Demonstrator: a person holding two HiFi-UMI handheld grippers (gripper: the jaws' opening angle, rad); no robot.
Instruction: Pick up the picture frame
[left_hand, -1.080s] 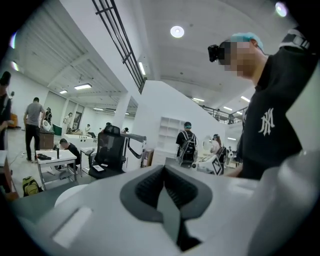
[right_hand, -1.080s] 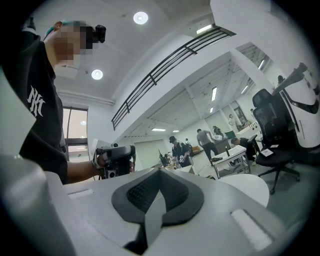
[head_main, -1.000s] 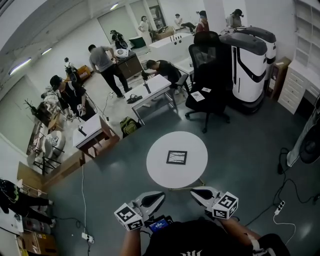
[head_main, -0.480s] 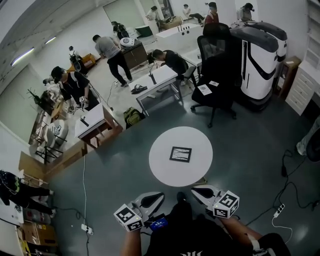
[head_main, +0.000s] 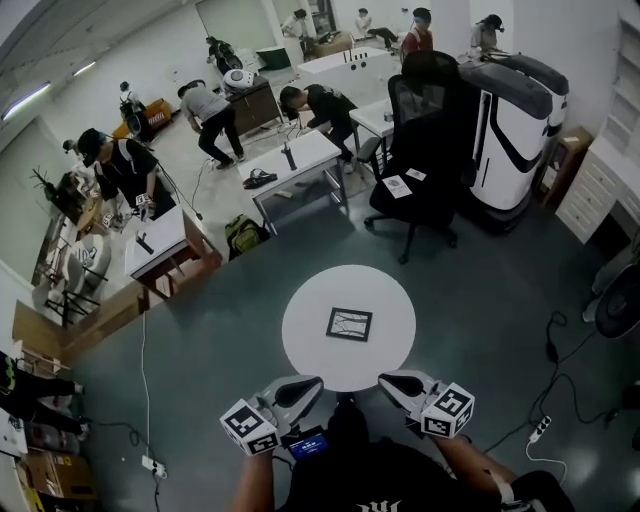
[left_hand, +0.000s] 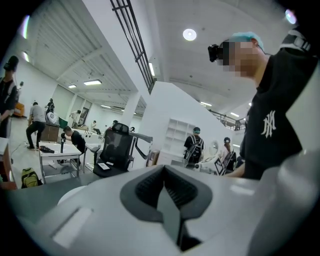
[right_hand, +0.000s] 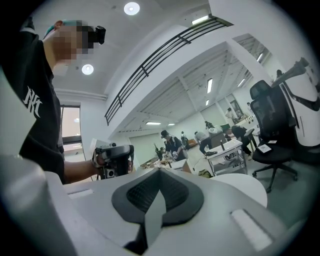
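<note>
A small dark picture frame (head_main: 349, 324) lies flat near the middle of a round white table (head_main: 305, 318). Both grippers are held side by side just short of the table's near edge, each pointing toward it. My left gripper (head_main: 312, 383) is shut, its dark pads pressed together with nothing between them (left_hand: 164, 170). My right gripper (head_main: 386, 381) is also shut and empty (right_hand: 159, 174). The frame lies well beyond both tips and does not show in either gripper view. The table's rim (right_hand: 246, 184) shows past the right jaws.
Behind the table stand a black office chair (head_main: 425, 150) and a tall white machine (head_main: 505, 120). Desks (head_main: 295, 165) with several people fill the far left. A power strip (head_main: 540, 430) with cables lies on the floor at right, near a fan (head_main: 615, 310).
The table and frame now lie closer to both grippers, whose tips have come up to its near edge. Both grippers stayed shut.
</note>
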